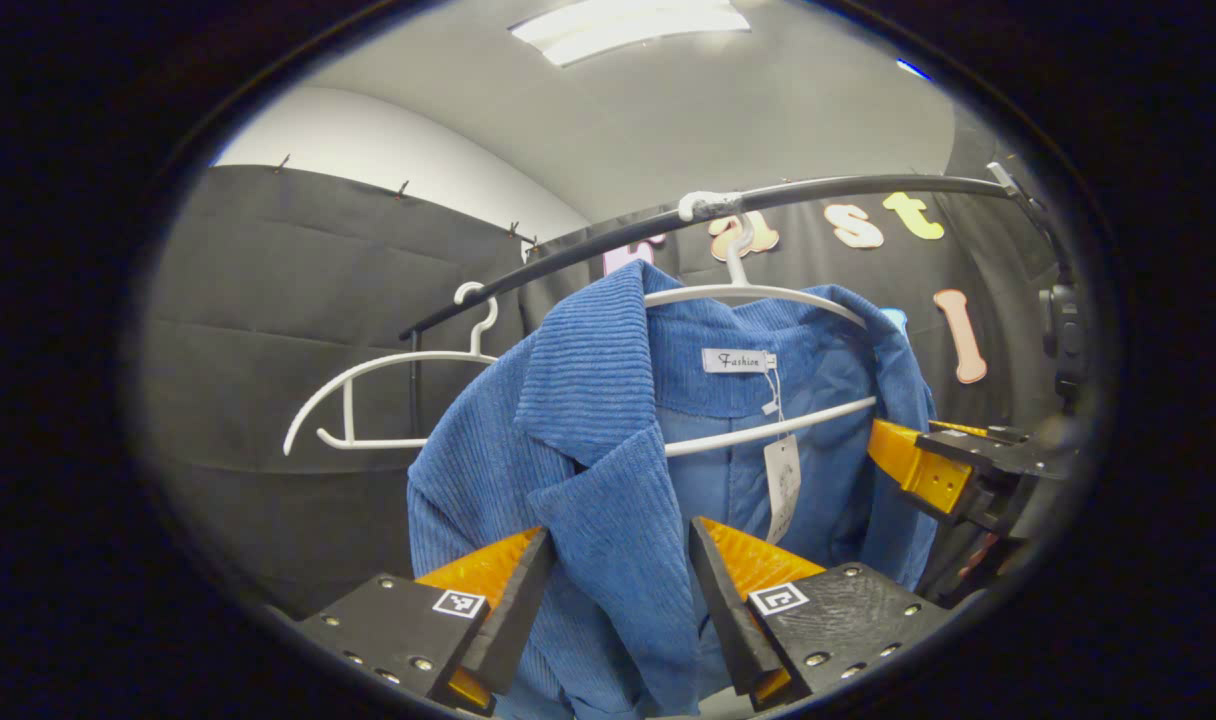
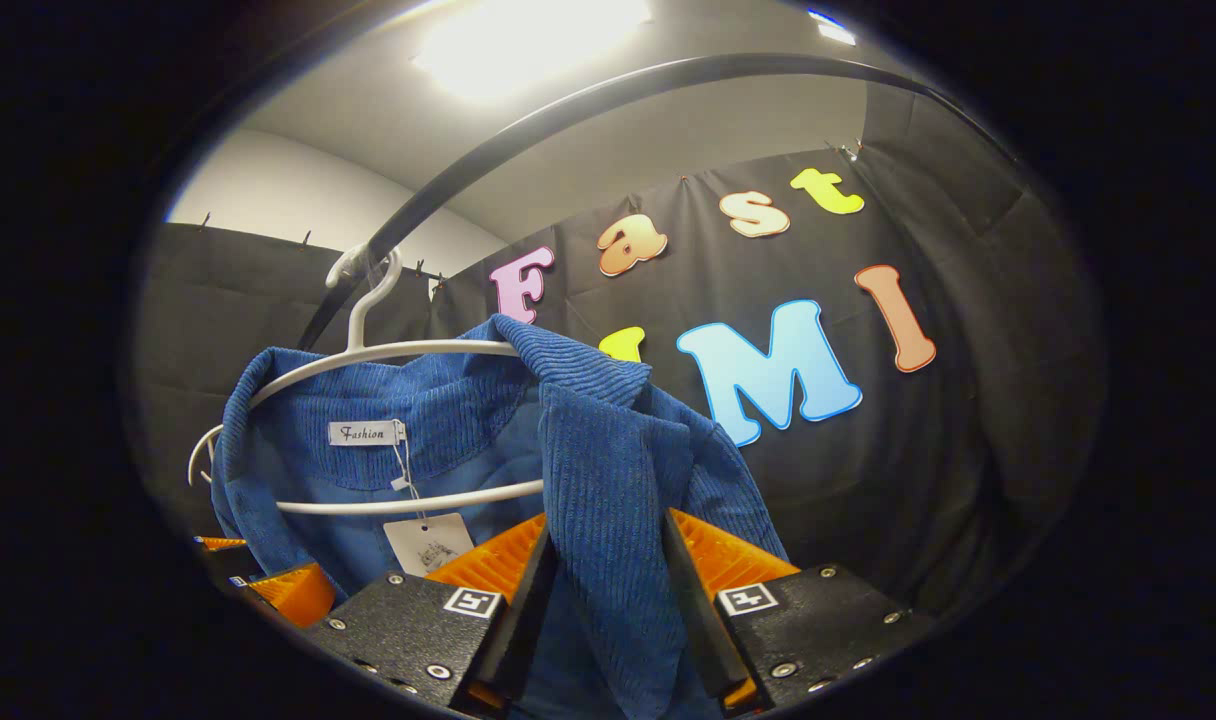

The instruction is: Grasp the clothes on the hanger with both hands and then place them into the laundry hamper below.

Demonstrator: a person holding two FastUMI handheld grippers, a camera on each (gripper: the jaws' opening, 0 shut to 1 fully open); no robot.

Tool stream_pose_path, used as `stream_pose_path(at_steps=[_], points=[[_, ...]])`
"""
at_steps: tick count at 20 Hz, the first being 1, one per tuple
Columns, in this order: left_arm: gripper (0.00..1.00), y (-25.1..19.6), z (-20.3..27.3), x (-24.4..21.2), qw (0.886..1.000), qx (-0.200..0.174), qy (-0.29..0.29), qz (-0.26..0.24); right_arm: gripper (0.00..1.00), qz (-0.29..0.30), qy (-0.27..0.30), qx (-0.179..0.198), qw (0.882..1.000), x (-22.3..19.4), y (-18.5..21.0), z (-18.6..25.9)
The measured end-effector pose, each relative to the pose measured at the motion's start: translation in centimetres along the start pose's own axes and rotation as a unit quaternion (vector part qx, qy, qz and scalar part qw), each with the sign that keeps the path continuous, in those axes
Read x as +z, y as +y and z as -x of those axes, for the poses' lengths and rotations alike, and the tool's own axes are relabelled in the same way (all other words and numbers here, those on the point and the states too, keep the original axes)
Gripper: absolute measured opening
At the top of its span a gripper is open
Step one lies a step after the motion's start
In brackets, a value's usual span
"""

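- Jacket [image 1: 588, 440]: blue corduroy, hanging on a white hanger [image 1: 768, 295] whose hook sits over the dark rail [image 1: 848, 185]. In the right gripper view the jacket [image 2: 608, 450] hangs from the same hanger [image 2: 388, 352] under the rail [image 2: 568, 110].
- Collar and tags: a white label is sewn inside the collar, and a paper tag [image 1: 781, 485] dangles on a string below the hanger's lower bar.
- Your left gripper [image 1: 618, 590]: its jaws stand on either side of the jacket's front lapel panel, with cloth filling the gap between them. Both fingers [image 1: 513, 610] lie against the fabric; I cannot tell whether they press on it.
- Your right gripper [image 2: 603, 590]: its jaws straddle the other front panel just below the shoulder fold. Cloth runs down between them and meets both inner faces; whether they clamp it cannot be told.
- In the left gripper view, your right gripper [image 1: 943, 470] appears at the far side of the jacket, against its edge.
- In the right gripper view, your left gripper [image 2: 278, 590] appears low at the jacket's other side, part hidden.
- Second hanger [image 1: 388, 400]: white, bare, on the same rail, beside the jacket.
- Surroundings: black cloth wall [image 1: 298, 300] behind the rail, a white wall above it, and a ceiling light [image 1: 628, 25].
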State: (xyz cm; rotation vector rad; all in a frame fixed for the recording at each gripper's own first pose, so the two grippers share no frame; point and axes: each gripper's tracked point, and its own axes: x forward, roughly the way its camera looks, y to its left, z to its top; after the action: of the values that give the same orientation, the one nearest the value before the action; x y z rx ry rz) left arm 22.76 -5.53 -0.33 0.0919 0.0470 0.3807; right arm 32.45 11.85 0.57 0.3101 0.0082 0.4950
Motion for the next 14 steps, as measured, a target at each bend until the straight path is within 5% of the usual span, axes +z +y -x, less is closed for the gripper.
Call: stream_pose_path(at_steps=[1,2,5,8,14], points=[[0.8,0.2,-0.1,0.1,1.0,0.003,-0.002,0.0,0.51,-0.002,-0.005,0.002,1.0,0.3,0.0,0.0],[0.69,0.9,-0.2,0.2,1.0,0.016,-0.002,0.0,0.44,-0.003,-0.01,0.001,1.0,0.5,-0.2,0.0],[0.36,1.6,-0.7,-0.3,1.0,0.016,0.005,0.008,0.04,-0.005,-0.034,-0.013,0.999,1.5,-1.0,0.1],[0.04,1.7,-0.6,-0.1,1.0,0.009,0.003,0.014,0.02,0.008,-0.045,-0.016,0.999,2.1,-1.5,0.0],[0.01,2.8,1.1,1.4,0.999,-0.009,-0.001,0.032,0.02,0.023,-0.093,-0.049,0.994,5.9,-4.0,-0.2]])
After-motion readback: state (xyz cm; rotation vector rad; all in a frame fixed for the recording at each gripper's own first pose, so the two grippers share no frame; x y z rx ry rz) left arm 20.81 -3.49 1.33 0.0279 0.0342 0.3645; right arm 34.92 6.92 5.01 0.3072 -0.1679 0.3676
